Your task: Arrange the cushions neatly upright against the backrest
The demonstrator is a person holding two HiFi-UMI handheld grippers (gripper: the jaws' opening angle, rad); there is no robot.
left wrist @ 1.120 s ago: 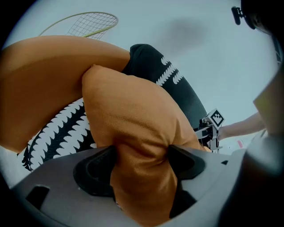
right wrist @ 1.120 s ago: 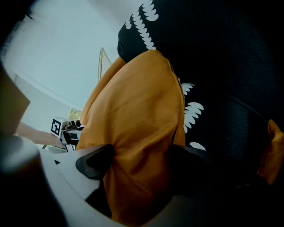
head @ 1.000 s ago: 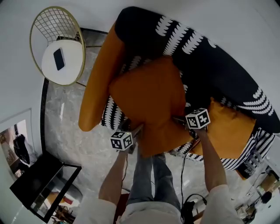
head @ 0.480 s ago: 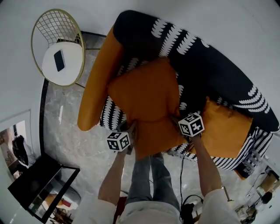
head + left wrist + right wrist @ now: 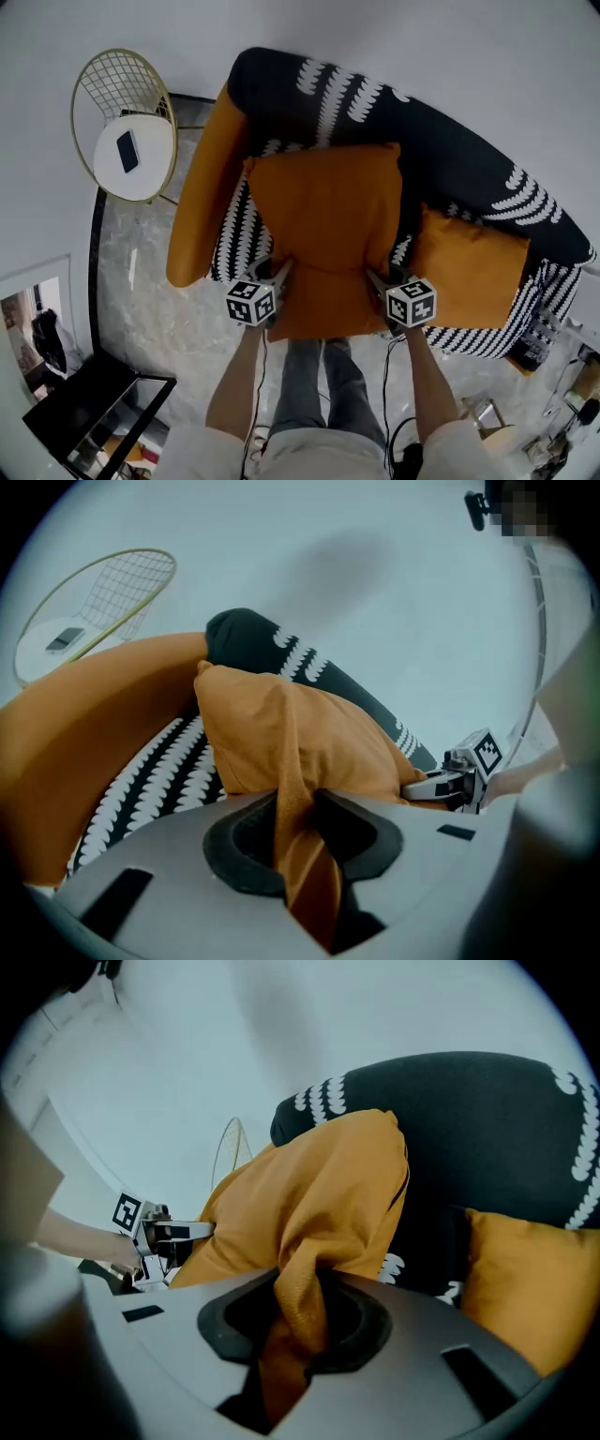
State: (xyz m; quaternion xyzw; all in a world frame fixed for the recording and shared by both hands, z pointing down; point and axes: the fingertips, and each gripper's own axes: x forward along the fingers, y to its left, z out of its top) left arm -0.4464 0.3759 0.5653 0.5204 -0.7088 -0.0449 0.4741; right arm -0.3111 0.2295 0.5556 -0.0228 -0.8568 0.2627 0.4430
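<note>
A large orange cushion [image 5: 326, 230] hangs over the seat of the black-and-white patterned sofa [image 5: 441, 150], in front of its backrest. My left gripper [image 5: 274, 279] is shut on a fold of fabric at the cushion's near left edge. The left gripper view shows the cloth [image 5: 309, 733] pinched in that gripper [image 5: 300, 827]. My right gripper [image 5: 377, 279] is shut on the near right edge, with cloth [image 5: 319, 1194] bunched in that gripper [image 5: 295, 1321]. A second orange cushion [image 5: 469, 267] leans on the backrest at the right.
The sofa's orange armrest [image 5: 202, 202] is at the left. Beyond it stands a round white side table [image 5: 150, 169] with a gold wire frame, holding a phone [image 5: 127, 150]. A black cabinet [image 5: 94, 412] sits at the lower left on the marble floor. The person's legs [image 5: 309, 384] stand before the sofa.
Both grippers have closed on the large cushion's near edge. The cushion has turned from a tilted lie to square with the backrest, and the hands have drawn nearer.
</note>
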